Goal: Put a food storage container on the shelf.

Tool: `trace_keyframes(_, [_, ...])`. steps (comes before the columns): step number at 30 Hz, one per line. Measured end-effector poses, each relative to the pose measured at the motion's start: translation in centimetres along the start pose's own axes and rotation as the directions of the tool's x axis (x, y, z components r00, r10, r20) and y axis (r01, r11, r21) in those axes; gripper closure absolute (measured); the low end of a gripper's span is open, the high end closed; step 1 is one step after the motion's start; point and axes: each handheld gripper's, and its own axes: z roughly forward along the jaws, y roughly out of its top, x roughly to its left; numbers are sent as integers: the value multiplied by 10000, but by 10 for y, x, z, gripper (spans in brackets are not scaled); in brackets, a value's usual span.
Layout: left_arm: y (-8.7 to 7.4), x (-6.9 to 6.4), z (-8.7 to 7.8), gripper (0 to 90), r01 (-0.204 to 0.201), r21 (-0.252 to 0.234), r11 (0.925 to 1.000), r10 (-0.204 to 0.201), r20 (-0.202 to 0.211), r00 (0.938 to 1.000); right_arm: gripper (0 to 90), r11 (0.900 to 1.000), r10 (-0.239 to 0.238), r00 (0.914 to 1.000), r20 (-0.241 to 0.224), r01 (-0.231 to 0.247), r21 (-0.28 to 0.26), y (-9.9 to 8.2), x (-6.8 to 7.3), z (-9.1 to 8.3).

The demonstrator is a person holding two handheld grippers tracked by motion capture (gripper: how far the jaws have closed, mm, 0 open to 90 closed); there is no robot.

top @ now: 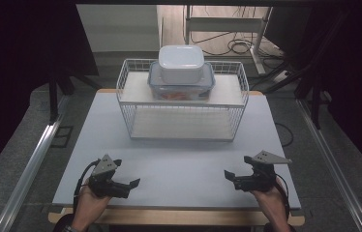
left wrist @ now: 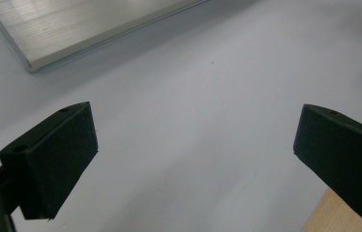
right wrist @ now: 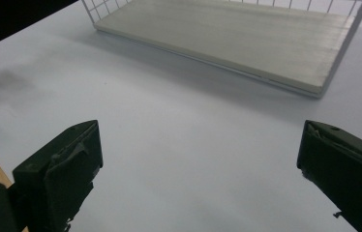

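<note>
A white wire rack (top: 182,101) with two wooden shelves stands at the back middle of the pale table (top: 179,164). On its top shelf sits a clear lidded box (top: 181,85) with something orange inside, and a white lidded box (top: 181,63) is stacked on that. My left gripper (top: 133,184) rests near the front left edge, open, nothing between its pads (left wrist: 55,162). My right gripper (top: 228,176) rests near the front right edge, open and empty, its pads (right wrist: 65,169) wide apart. The rack's lower shelf (right wrist: 227,36) lies ahead in the right gripper view.
The table's wooden front edge (top: 179,217) runs below both hands. Metal rails (top: 34,159) flank the table on the floor. Cables (top: 237,46) lie on the floor behind the rack, next to a metal frame leg.
</note>
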Motion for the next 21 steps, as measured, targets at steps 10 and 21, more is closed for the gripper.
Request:
trace_keyframes(10, [-8,0,8,5,-327,574,9978,353,-443,9984,25,9991,164,9998,134,-169,383,-15,-5,1])
trace_keyframes(21, [-13,0,18,0,-235,1302,9912,301,-490,9983,26,9920,426,9989,185,-445,1180,-28,-12,13])
